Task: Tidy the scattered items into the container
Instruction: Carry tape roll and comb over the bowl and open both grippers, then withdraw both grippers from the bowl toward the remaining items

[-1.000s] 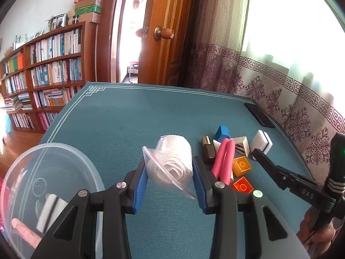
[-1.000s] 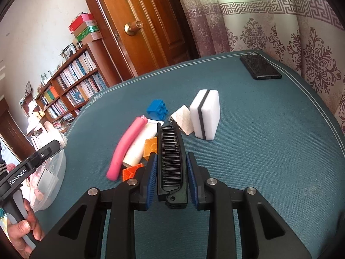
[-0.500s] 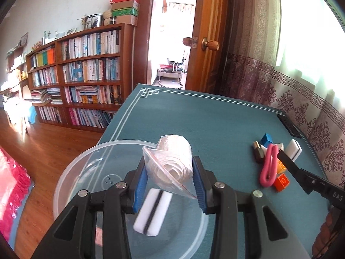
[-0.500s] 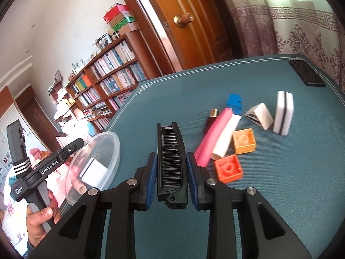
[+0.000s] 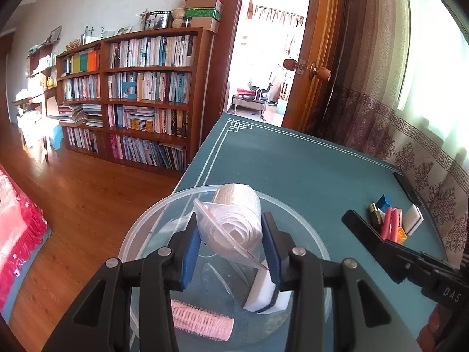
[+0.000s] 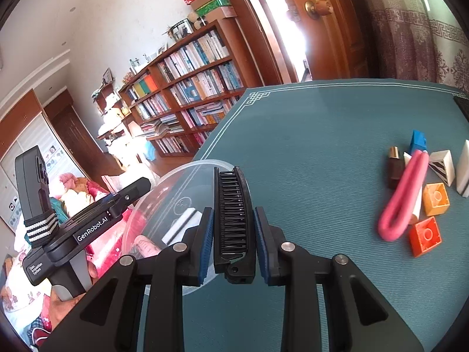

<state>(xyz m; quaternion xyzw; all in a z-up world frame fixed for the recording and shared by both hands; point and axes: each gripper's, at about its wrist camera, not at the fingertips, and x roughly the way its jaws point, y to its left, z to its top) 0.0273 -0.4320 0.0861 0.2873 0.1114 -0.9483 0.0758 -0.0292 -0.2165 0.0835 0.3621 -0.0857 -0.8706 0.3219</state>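
Note:
My left gripper (image 5: pixel 230 220) is shut on a white roll in a clear zip bag (image 5: pixel 234 226) and holds it above the clear plastic bowl (image 5: pixel 137 231). A pink hair roller (image 5: pixel 202 321) and a white sponge (image 5: pixel 263 296) lie in the bowl. My right gripper (image 6: pixel 233 211) is shut on a black folding comb (image 6: pixel 231 214), whose tip reaches over the bowl's right rim (image 6: pixel 205 162). On the green table cover (image 6: pixel 307 135) to the right lie a pink foam curler (image 6: pixel 404 196), an orange brick (image 6: pixel 436 199), a red brick (image 6: pixel 425 236), a blue brick (image 6: pixel 417 140), a brown bottle (image 6: pixel 394 167) and a white wedge (image 6: pixel 442 165).
The bowl stands at the table's left edge, with wooden floor (image 5: pixel 88 199) and a bookcase (image 5: pixel 140 96) beyond it. A black flat device (image 5: pixel 407 186) lies at the far right edge by the curtain. A white sponge (image 6: pixel 464 167) stands by the pile. A hand holds the left unit (image 6: pixel 67 231).
Both grippers have swung left, away from the pile and toward the bowl. The bagged roll now hangs over the bowl and the comb has reached its rim. Both grips are unchanged.

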